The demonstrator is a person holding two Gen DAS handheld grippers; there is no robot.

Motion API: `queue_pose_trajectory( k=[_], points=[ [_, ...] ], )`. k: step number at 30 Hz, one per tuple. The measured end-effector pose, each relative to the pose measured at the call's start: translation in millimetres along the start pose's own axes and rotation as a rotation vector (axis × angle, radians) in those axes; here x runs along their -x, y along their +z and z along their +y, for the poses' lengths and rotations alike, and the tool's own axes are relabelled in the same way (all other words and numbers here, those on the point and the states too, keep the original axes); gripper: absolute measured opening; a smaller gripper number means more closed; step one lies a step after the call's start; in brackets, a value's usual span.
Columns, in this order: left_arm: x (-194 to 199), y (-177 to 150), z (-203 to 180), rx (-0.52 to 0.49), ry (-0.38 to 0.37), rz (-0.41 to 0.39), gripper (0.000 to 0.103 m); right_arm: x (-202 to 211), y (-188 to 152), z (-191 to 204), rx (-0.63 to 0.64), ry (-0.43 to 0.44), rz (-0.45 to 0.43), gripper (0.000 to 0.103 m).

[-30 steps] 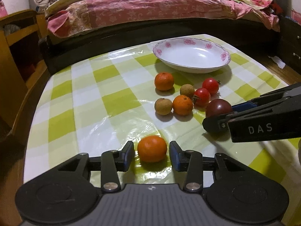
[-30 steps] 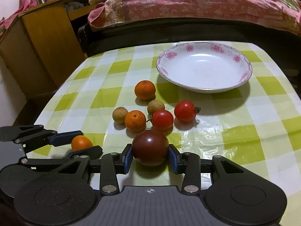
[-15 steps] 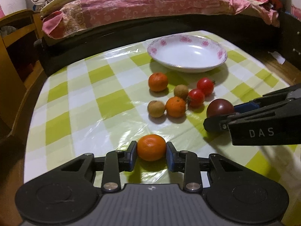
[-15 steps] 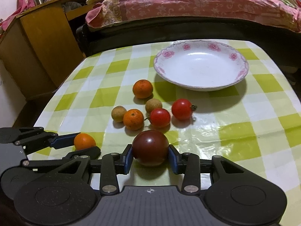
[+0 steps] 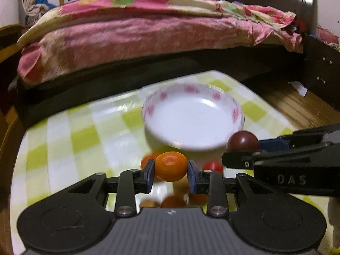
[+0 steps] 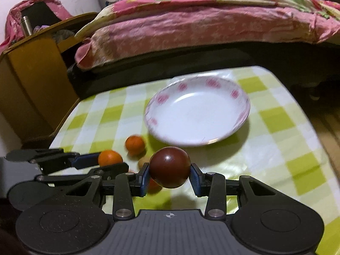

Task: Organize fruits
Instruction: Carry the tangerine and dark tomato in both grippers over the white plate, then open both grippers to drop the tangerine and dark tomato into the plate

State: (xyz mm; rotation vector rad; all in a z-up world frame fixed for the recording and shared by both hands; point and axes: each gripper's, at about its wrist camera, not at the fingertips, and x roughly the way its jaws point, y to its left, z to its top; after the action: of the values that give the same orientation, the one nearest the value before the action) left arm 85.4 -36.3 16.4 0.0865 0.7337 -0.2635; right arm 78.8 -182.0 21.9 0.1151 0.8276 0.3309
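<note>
My left gripper [image 5: 170, 174] is shut on a small orange [image 5: 171, 166] and holds it above the table, short of the white flowered plate [image 5: 191, 119]. My right gripper [image 6: 169, 176] is shut on a dark purple-brown tomato [image 6: 169, 166], also lifted, in front of the plate [image 6: 197, 110]. The right gripper and its tomato [image 5: 242, 141] show at the right of the left wrist view. The left gripper's orange [image 6: 110, 158] shows at the left of the right wrist view. Several fruits lie on the table below, partly hidden: an orange [image 6: 135, 144], a red tomato [image 5: 212, 166].
The table has a green and white checked cloth [image 6: 276, 131]. A bed with a pink quilt [image 5: 148, 34] stands behind it. A wooden cabinet [image 6: 36, 80] stands at the left, a dark dresser [image 5: 320, 68] at the right.
Both grippers have lifted their fruits off the table and moved forward toward the plate. The left gripper closed on the orange a second ago.
</note>
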Motion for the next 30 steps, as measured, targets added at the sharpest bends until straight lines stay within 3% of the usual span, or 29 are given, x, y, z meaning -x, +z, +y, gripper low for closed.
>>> queue_pose_trajectory(
  k=[9,18,30],
  points=[
    [-37,30,-2,-0.036,0.011,-0.010,0.039,-22,33,-23,0.018,-0.051,-0.028,0.035],
    [-61,32,-2,-0.035,0.018,0.017,0.039,-42,36,-33,0.043,-0.059,-0.017,0.036],
    [-64,33,-2,-0.051,0.032,0.016,0.043,-46,38,-36,0.051,-0.046,-0.018,0.039]
  ],
)
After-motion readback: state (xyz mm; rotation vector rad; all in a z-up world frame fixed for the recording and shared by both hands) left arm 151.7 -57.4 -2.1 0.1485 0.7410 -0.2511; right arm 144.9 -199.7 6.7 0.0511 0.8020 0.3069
